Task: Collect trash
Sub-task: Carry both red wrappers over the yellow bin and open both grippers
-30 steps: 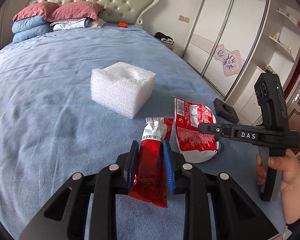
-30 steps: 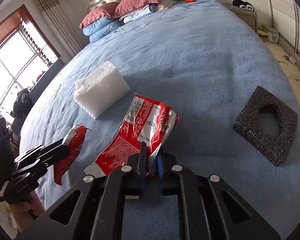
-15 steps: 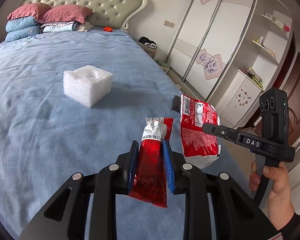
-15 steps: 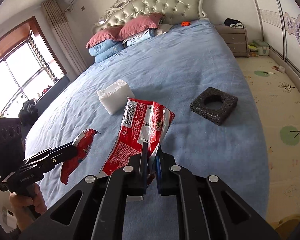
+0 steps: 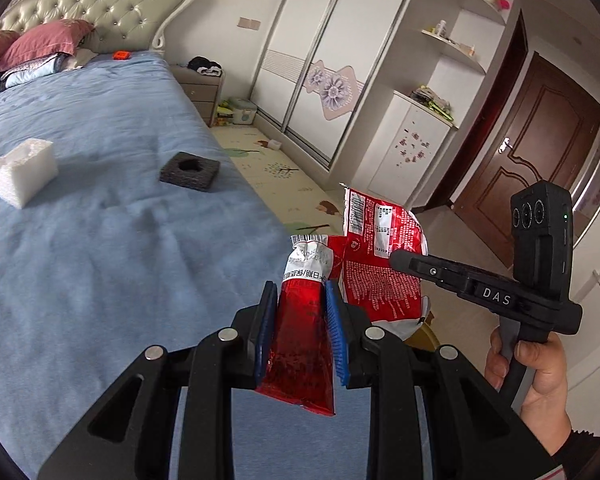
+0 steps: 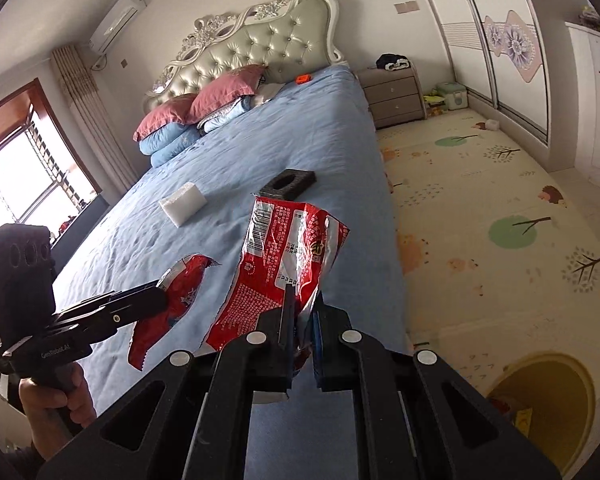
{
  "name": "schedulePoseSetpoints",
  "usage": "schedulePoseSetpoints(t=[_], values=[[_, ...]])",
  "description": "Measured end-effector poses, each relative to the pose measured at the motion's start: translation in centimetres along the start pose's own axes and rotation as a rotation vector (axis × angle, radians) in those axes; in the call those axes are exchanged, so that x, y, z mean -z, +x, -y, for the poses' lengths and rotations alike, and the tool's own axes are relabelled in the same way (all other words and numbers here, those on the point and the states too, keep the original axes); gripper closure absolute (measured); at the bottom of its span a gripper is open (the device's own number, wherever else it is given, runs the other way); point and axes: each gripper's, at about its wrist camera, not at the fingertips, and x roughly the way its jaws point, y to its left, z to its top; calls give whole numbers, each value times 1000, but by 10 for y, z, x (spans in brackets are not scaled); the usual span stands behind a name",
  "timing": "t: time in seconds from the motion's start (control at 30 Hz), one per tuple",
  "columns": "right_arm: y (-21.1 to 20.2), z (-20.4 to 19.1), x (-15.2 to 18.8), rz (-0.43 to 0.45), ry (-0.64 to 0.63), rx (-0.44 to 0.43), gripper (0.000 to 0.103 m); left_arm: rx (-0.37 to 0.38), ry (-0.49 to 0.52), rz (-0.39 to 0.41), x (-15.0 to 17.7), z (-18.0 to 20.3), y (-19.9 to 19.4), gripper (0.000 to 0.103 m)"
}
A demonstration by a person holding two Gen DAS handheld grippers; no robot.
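My left gripper (image 5: pixel 300 300) is shut on a small red sachet (image 5: pixel 302 332) with a white printed top, held in the air over the bed's right edge. My right gripper (image 6: pixel 302 312) is shut on a larger red snack wrapper (image 6: pixel 283 264), crumpled and standing up between the pads. Each gripper shows in the other's view: the right gripper (image 5: pixel 404 258) with its wrapper (image 5: pixel 376 264), and the left gripper (image 6: pixel 155 300) with its sachet (image 6: pixel 175 300). On the blue bed (image 5: pixel 99 260) lie a white foam block (image 5: pixel 21 170) and a black foam square with a hole (image 5: pixel 189 170).
A yellow round bin (image 6: pixel 540 404) stands on the patterned floor mat (image 6: pixel 500 220) at the bed's right side. Pillows (image 6: pixel 203 108) are stacked by the headboard, with a small orange thing (image 6: pixel 303 78) near them. A nightstand (image 6: pixel 396 94), wardrobe (image 5: pixel 332 80) and door (image 5: pixel 532 148) line the right.
Both grippers have lifted their wrappers off the bed and swung right, toward the bed's edge and the floor. The foam pieces now lie farther off; the yellow bin has come into view.
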Motion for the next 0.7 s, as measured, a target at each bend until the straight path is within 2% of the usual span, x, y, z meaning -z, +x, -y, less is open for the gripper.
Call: schedulePoseSetpoints(t=[0.4, 0.7], values=[[-104, 118, 57, 78, 195, 163, 95, 159, 132, -149, 10, 125, 96, 77], [-147, 181, 98, 80, 281, 278, 95, 224, 179, -299, 32, 188, 169, 77]])
